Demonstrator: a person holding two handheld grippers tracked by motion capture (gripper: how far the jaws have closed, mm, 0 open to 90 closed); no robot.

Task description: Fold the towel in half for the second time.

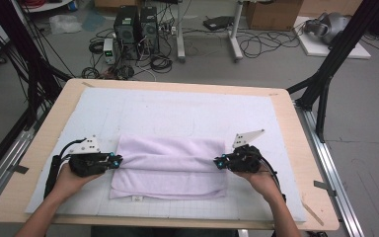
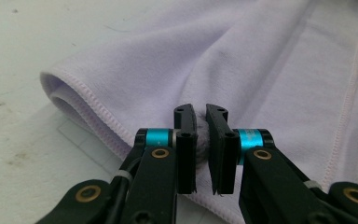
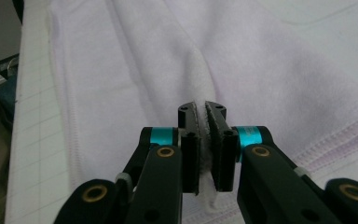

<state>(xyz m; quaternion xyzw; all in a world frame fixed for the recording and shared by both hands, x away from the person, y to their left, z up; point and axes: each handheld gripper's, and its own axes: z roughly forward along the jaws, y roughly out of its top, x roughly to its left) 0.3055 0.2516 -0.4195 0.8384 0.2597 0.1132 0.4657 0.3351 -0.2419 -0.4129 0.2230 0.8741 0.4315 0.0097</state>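
A pale wooden surface point(image 1: 54, 123) with rounded corners carries one white gridded mat point(image 1: 143, 106) over most of its top; black frame struts point(image 1: 333, 59) stand at both sides, and behind lies a grey floor point(image 1: 286, 64) strewn with cables; two dark computer towers point(image 1: 135, 24) stand side by side there, beside the white legs of a stand point(image 1: 234, 34), one cardboard box point(image 1: 271, 12) and a flat white board point(image 1: 325, 44). One lilac towel point(image 1: 170, 165) lies folded on the mat's near half, midway between the two hands; its stitched hem curls over at the corner in the left gripper view. Two claws work it: the left claw point(image 1: 114, 161) is clenched on a pinch of cloth at the towel's left edge; the right claw point(image 1: 219, 161) is clenched on a ridge of cloth at its right edge.
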